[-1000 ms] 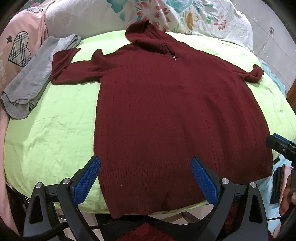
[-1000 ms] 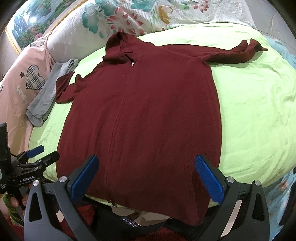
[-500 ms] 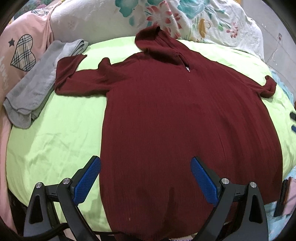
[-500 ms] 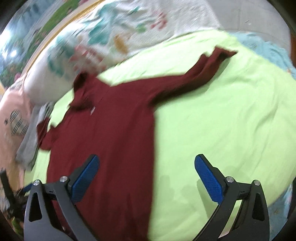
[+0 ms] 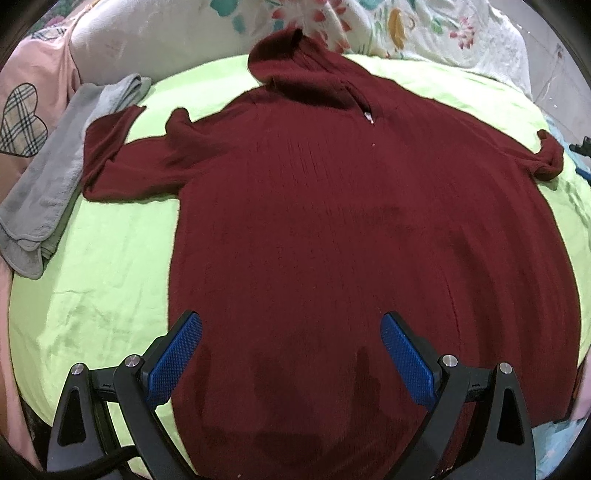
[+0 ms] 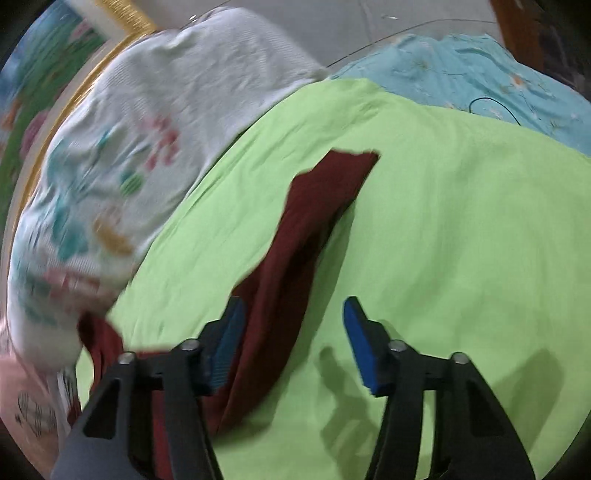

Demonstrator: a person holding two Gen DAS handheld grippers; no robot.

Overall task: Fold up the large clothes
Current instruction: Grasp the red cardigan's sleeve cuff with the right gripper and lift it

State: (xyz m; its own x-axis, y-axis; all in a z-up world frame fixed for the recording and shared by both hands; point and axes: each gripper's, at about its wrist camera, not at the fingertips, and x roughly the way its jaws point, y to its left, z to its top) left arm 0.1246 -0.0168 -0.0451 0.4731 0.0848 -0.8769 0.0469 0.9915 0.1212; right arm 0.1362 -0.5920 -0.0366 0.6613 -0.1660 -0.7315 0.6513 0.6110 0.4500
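Observation:
A dark red knitted hooded sweater (image 5: 332, 229) lies flat, front up, on a lime green sheet (image 5: 110, 280), hood at the far end and both sleeves spread out. My left gripper (image 5: 291, 350) is open and empty, hovering over the sweater's lower body near its left side. My right gripper (image 6: 293, 339) is open and empty, hovering over the sweater's right sleeve (image 6: 306, 236), which runs away from me to its cuff. The right wrist view is blurred.
A folded grey garment (image 5: 62, 173) lies at the sheet's left edge beside the left sleeve. A pink cloth with a plaid heart (image 5: 26, 122) lies farther left. A floral pillow (image 5: 388, 29) lies behind the hood. A light blue blanket (image 6: 498, 92) lies beyond the right sleeve.
My right gripper has swung from the sweater's hem out to the right sleeve. My left gripper has moved forward from the hem over the sweater's body. Both stay open.

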